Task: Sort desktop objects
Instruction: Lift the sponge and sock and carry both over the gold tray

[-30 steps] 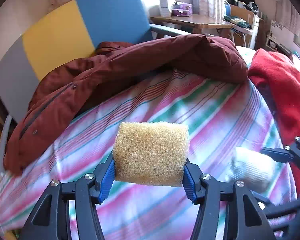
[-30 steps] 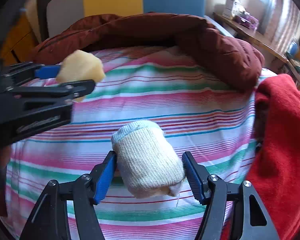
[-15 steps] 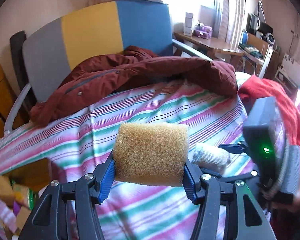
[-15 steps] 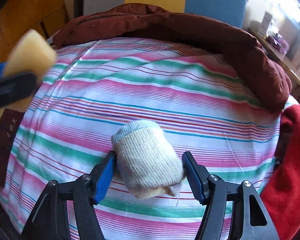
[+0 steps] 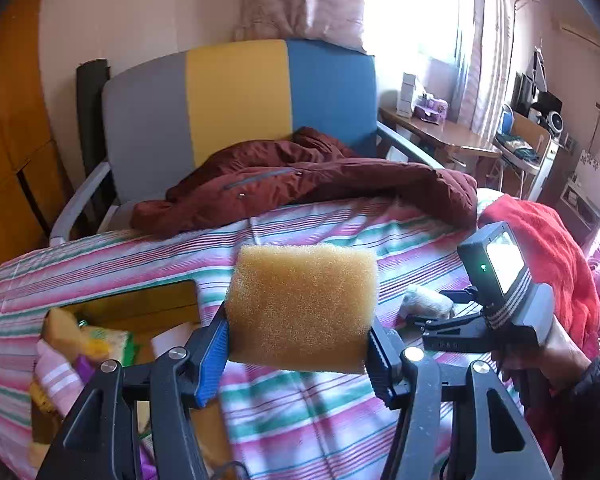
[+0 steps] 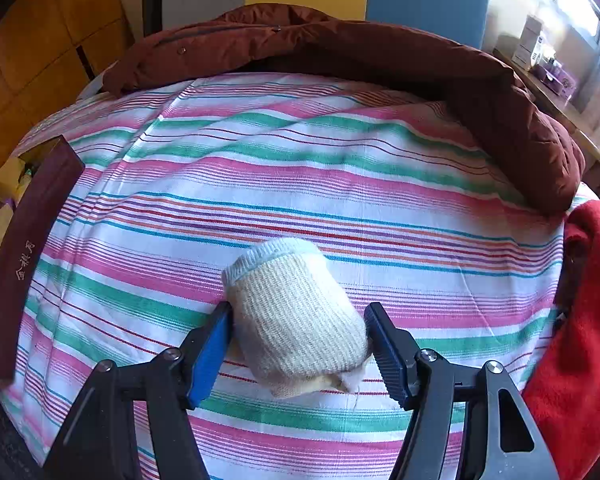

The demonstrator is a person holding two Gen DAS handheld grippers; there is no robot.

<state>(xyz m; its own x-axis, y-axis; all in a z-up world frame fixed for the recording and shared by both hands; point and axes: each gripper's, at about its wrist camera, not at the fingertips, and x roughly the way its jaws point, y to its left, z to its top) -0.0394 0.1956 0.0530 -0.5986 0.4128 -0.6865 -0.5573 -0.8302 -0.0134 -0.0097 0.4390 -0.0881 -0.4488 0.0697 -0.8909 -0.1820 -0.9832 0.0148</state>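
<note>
A yellow foam sponge [image 5: 300, 312] is clamped between the blue pads of my left gripper [image 5: 298, 340], held in the air above the striped bedsheet [image 5: 339, 232]. Below it to the left is an open box [image 5: 156, 304] holding soft items. My right gripper [image 6: 298, 336] is shut on a rolled cream sock [image 6: 296, 320] just above the sheet. In the left wrist view the right gripper [image 5: 439, 312] appears at the right, with the sock [image 5: 425, 304] in its jaws and a person's hand [image 5: 555, 356] on its handle.
A dark red jacket [image 6: 339, 52] lies along the far edge of the bed, and a red blanket [image 6: 579, 320] is heaped on the right. The box's maroon wall [image 6: 28, 240] borders the left. A grey, yellow and blue chair back [image 5: 240, 100] stands behind.
My left gripper has carried the sponge up and to the left, bringing the open box into its view. It has left the right wrist view. The right gripper still holds the sock.
</note>
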